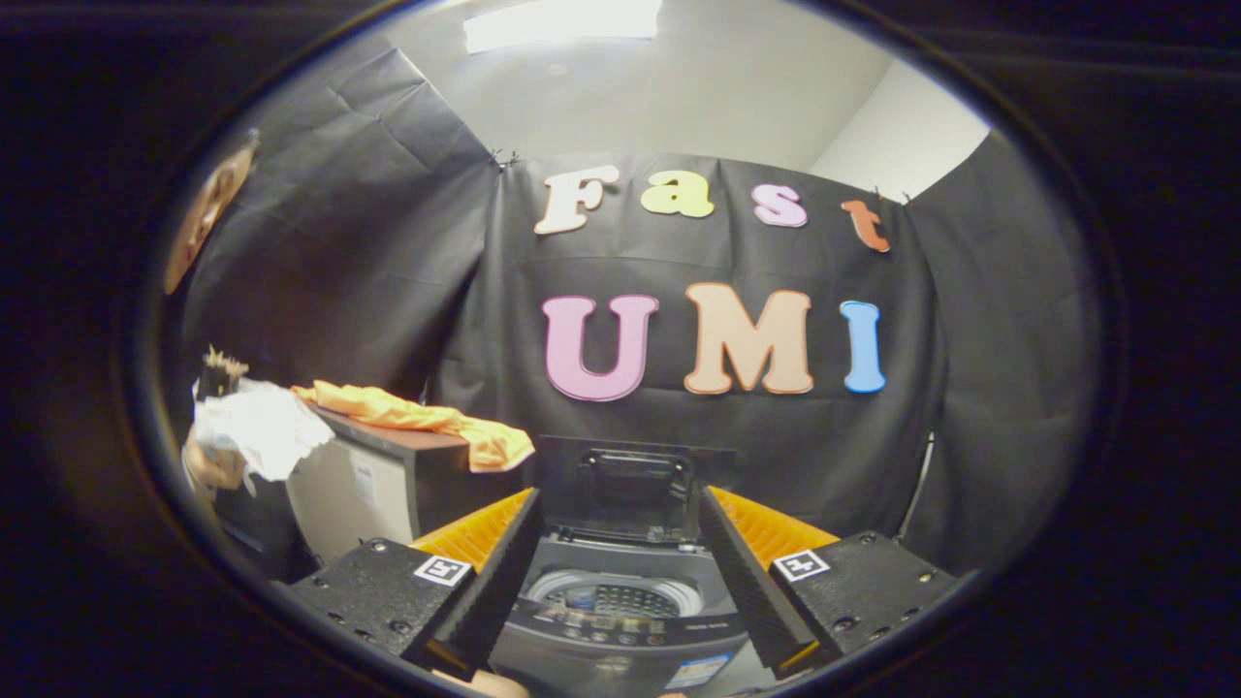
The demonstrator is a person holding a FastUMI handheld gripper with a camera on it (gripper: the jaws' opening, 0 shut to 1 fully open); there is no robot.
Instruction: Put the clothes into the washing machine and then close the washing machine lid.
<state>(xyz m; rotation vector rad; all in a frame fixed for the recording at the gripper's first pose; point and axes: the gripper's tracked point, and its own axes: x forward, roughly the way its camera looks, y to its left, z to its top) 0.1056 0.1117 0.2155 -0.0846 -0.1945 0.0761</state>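
A grey top-loading washing machine (620, 620) stands just ahead of my fingers, its dark lid (620, 490) raised upright at the back and the round drum (616, 596) exposed. My gripper (619, 553) is open, nothing between the two black fingers (504, 572) with orange backs, which frame the machine's opening. An orange garment (427, 417) lies draped over the top of a box-like cabinet (378, 475) to the left of the machine. Further left, a white cloth (262, 431) hangs bunched beside the cabinet.
A person's hand (213, 470) shows at the far left by the white cloth. Black cloth walls close in the back and both sides. The cabinet stands close against the machine's left side.
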